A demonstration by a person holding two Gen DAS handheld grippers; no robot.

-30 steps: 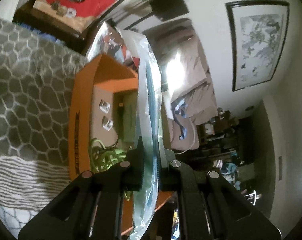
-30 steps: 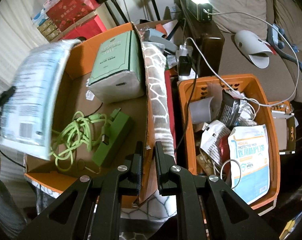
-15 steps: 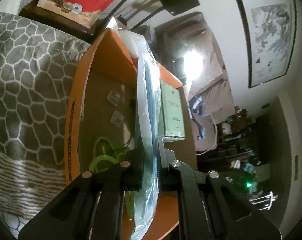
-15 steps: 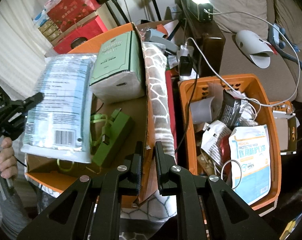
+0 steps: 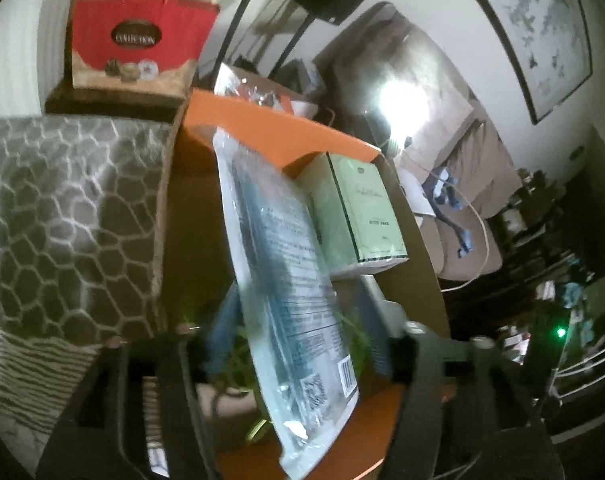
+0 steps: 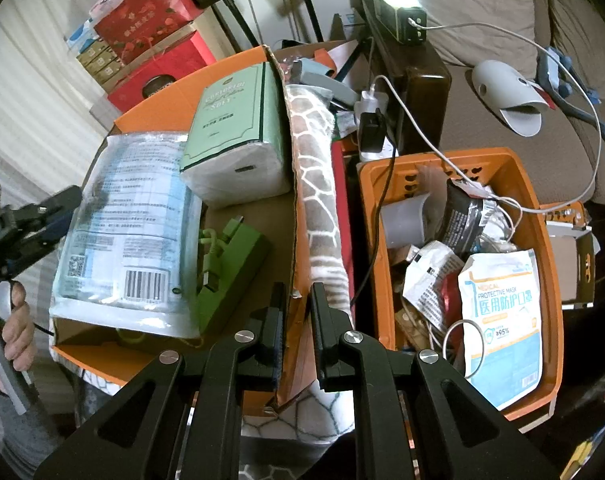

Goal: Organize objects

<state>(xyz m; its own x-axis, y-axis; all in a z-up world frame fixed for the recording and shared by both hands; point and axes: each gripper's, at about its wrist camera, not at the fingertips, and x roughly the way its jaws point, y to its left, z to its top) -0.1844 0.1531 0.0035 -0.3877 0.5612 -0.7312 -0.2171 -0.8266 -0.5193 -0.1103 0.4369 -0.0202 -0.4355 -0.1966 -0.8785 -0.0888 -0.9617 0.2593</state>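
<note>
Inside the orange cardboard box point(image 6: 164, 98), along its left wall, lies the clear plastic pack point(image 6: 128, 232), printed side and barcode up, its near end over the box's near-left corner. Left gripper point(image 5: 298, 340): jaws opening, fingers spread to either side of the pack; in the blurred left wrist view the pads do not appear to press on it. In the right wrist view this gripper shows at the left edge, just beside the pack, with a hand point(image 6: 6, 324) on its handle.

Green tissue pack point(image 6: 238, 132) stands at the far right corner of the box, its near end just beside the clear pack's far right edge. Green charger point(image 6: 232, 264) with its coiled green cable sits near the right wall, partly under the clear pack's right edge.

Right gripper point(image 6: 295, 320): fingers pressed close together astride the box's right wall at its near end; cardboard edge sits in the narrow gap, but a firm pinch cannot be told.

Giraffe-print blanket point(image 6: 322, 200) runs between the box and the orange plastic basket point(image 6: 534, 208). In the basket, near right corner: a white-and-blue mask packet point(image 6: 500, 320) among wrappers and cables.
</note>
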